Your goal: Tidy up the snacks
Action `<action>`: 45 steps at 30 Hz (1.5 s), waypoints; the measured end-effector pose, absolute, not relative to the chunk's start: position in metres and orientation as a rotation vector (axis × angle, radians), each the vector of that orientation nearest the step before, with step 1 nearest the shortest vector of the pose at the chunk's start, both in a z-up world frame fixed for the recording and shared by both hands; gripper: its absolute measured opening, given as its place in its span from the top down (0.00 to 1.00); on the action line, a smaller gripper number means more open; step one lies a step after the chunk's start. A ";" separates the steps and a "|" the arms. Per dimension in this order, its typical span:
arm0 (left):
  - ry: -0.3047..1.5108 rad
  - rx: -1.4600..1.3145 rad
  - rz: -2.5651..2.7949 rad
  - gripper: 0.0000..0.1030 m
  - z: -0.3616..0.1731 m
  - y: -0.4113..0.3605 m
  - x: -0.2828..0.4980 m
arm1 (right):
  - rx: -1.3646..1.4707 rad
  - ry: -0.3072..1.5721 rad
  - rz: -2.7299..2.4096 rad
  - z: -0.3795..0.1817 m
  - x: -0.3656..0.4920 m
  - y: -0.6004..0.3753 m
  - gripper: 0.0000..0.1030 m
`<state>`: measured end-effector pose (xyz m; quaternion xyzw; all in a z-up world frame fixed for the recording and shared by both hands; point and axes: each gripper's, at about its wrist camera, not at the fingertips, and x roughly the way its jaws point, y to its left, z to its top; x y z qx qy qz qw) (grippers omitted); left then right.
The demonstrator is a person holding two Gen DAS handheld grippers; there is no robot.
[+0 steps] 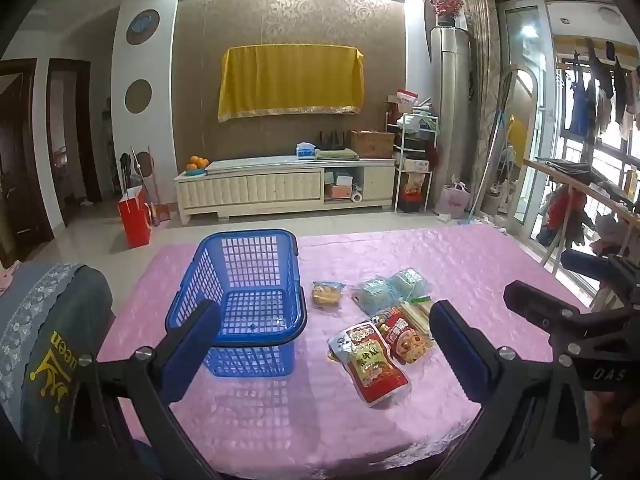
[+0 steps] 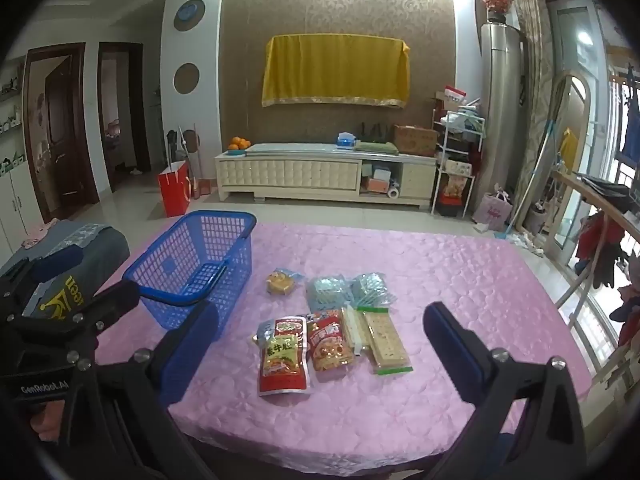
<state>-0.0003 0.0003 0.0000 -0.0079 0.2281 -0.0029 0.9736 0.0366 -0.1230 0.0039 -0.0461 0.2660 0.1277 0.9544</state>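
Both tongs hover wide apart and empty over the near edge of the pink-clothed surface (image 2: 460, 280): the left tongs (image 1: 324, 344) frame the blue plastic basket (image 1: 248, 300), the right tongs (image 2: 320, 344) frame the snacks. These lie loose in a cluster just right of the empty basket, none in it yet. Nearest is a red and yellow pouch (image 2: 283, 356) with Chinese print I cannot read surely, touching a second red pouch (image 2: 330, 340); beside that lie long clear-wrapped cracker packs (image 2: 386, 340), and behind them two pale blue packets (image 2: 348, 288) and a small wrapped cake (image 2: 280, 280). All look light, with slick crinkly film likely to slide, so pinching a pouch across its flat middle or sealed edge seems safest; the crackers and cake would probably crush under a hard squeeze. Legible writing: "GenRobot.AI" on the left tongs' body in the right view, "DAS" on the right tongs' body in the left view
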 end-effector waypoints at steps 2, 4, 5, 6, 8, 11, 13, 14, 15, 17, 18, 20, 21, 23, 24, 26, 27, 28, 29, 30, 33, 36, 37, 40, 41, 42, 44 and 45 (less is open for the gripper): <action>0.472 -0.013 -0.005 0.00 0.000 0.000 0.000 | -0.087 0.545 0.264 0.004 0.036 -0.123 0.00; 0.474 -0.021 -0.006 0.00 0.000 0.001 0.000 | -0.087 0.549 0.265 0.004 0.037 -0.123 0.00; 0.475 -0.018 -0.007 0.00 0.000 0.000 0.000 | -0.087 0.548 0.264 0.004 0.037 -0.123 0.00; 0.477 -0.018 -0.007 0.00 0.000 0.000 0.001 | -0.085 0.544 0.267 0.004 0.036 -0.123 0.00; 0.476 -0.017 -0.006 0.00 0.000 0.000 0.001 | -0.084 0.544 0.266 0.005 0.036 -0.123 0.00; 0.477 -0.021 -0.008 0.00 -0.001 -0.004 -0.004 | -0.082 0.542 0.267 0.006 0.036 -0.124 0.00; 0.477 -0.019 -0.006 0.00 -0.003 -0.005 -0.004 | -0.082 0.543 0.268 0.006 0.034 -0.122 0.00; 0.475 -0.023 -0.008 0.00 -0.003 -0.003 -0.005 | -0.082 0.544 0.268 0.006 0.034 -0.122 0.00; 0.474 -0.024 -0.007 0.00 -0.003 -0.004 -0.006 | -0.081 0.546 0.267 0.006 0.034 -0.122 0.00; 0.474 -0.024 -0.006 0.00 -0.001 -0.005 -0.007 | -0.082 0.546 0.269 0.006 0.032 -0.123 0.00; 0.473 -0.025 -0.005 0.00 -0.001 -0.004 -0.007 | -0.083 0.548 0.269 0.006 0.032 -0.122 0.00; 0.479 -0.034 -0.006 0.00 -0.004 0.001 -0.004 | -0.082 0.553 0.273 0.004 0.033 -0.121 0.00; 0.481 -0.035 -0.007 0.00 -0.004 0.001 -0.004 | -0.081 0.553 0.275 0.008 0.032 -0.120 0.00; 0.480 -0.038 -0.006 0.00 -0.005 0.002 -0.005 | -0.078 0.554 0.275 0.008 0.033 -0.121 0.00; 0.481 -0.038 -0.006 0.00 -0.005 0.002 -0.005 | -0.080 0.553 0.274 0.008 0.032 -0.120 0.00; 0.482 -0.037 -0.007 0.00 -0.004 0.002 -0.004 | -0.079 0.555 0.274 0.007 0.033 -0.121 0.00; 0.482 -0.037 -0.007 0.00 -0.004 0.002 -0.004 | -0.080 0.555 0.275 0.007 0.033 -0.121 0.00; 0.482 -0.036 -0.006 0.00 -0.004 0.002 -0.004 | -0.081 0.554 0.274 0.007 0.033 -0.120 0.00; 0.483 -0.037 -0.006 0.00 -0.004 0.002 -0.004 | -0.082 0.553 0.275 0.007 0.033 -0.120 0.00; 0.484 -0.037 -0.006 0.00 -0.004 0.003 -0.004 | -0.082 0.554 0.273 0.007 0.033 -0.121 0.00; 0.484 -0.038 -0.007 0.00 -0.005 0.004 -0.003 | -0.082 0.554 0.273 0.006 0.034 -0.121 0.00; 0.486 -0.038 -0.007 0.00 -0.005 0.004 -0.002 | -0.081 0.554 0.274 0.006 0.033 -0.121 0.00; 0.487 -0.037 -0.007 0.00 -0.005 0.004 -0.002 | -0.081 0.554 0.274 0.006 0.034 -0.121 0.00; 0.487 -0.038 -0.007 0.00 -0.005 0.005 -0.002 | -0.081 0.555 0.274 0.006 0.034 -0.120 0.00; 0.487 -0.037 -0.007 0.00 -0.005 0.005 -0.002 | -0.081 0.555 0.274 0.005 0.034 -0.120 0.00; 0.488 -0.038 -0.007 0.00 -0.005 0.005 -0.002 | -0.080 0.555 0.274 0.005 0.034 -0.120 0.00; 0.488 -0.036 -0.007 0.00 -0.005 0.005 -0.002 | -0.079 0.555 0.275 0.004 0.034 -0.120 0.00; 0.488 -0.037 -0.006 0.00 -0.005 0.005 -0.002 | -0.080 0.556 0.274 0.004 0.034 -0.120 0.00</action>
